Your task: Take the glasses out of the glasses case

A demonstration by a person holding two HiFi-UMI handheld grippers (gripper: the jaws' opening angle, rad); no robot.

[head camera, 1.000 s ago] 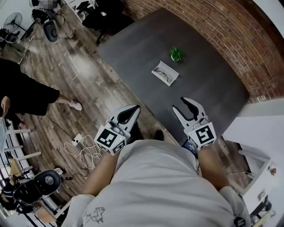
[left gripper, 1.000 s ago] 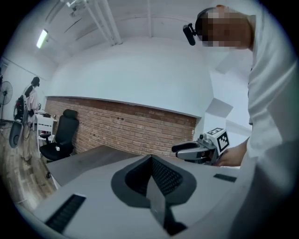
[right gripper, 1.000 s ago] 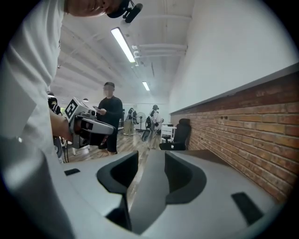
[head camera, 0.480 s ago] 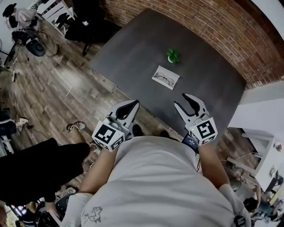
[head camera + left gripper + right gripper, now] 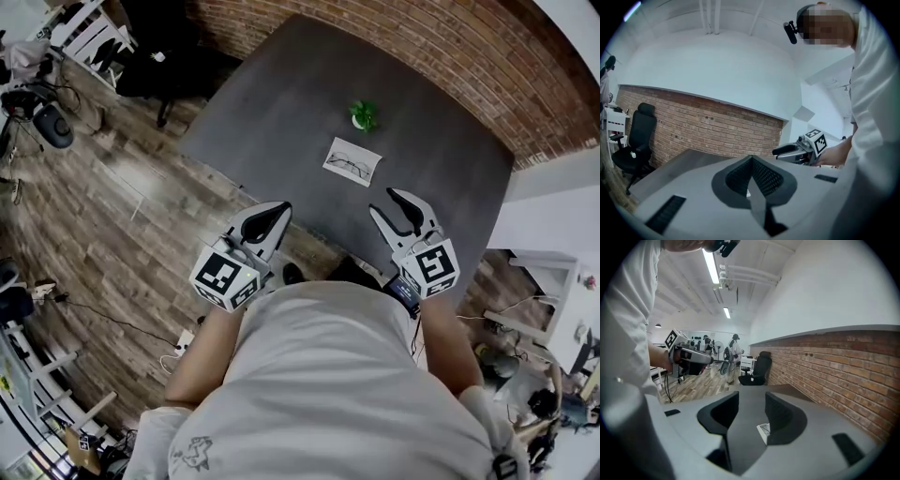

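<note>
Poised at the near edge of the dark grey table (image 5: 281, 103), the left gripper (image 5: 279, 208) was clenched empty and the right gripper (image 5: 390, 202) parted, seemingly readied for the open white glasses case (image 5: 367, 153) holding thin dark-framed glasses (image 5: 349, 166), midway between the table's edges.

The left gripper (image 5: 277, 210) has jaws together, the right gripper (image 5: 384, 202) jaws apart.

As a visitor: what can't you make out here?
Head view: glasses case too small to show how the glasses lie; green thing beside it too small to name.
Left gripper view: fingers of the shut left gripper hide most of the case.
Right gripper view: a finger of the open right gripper covers part of it.
</note>
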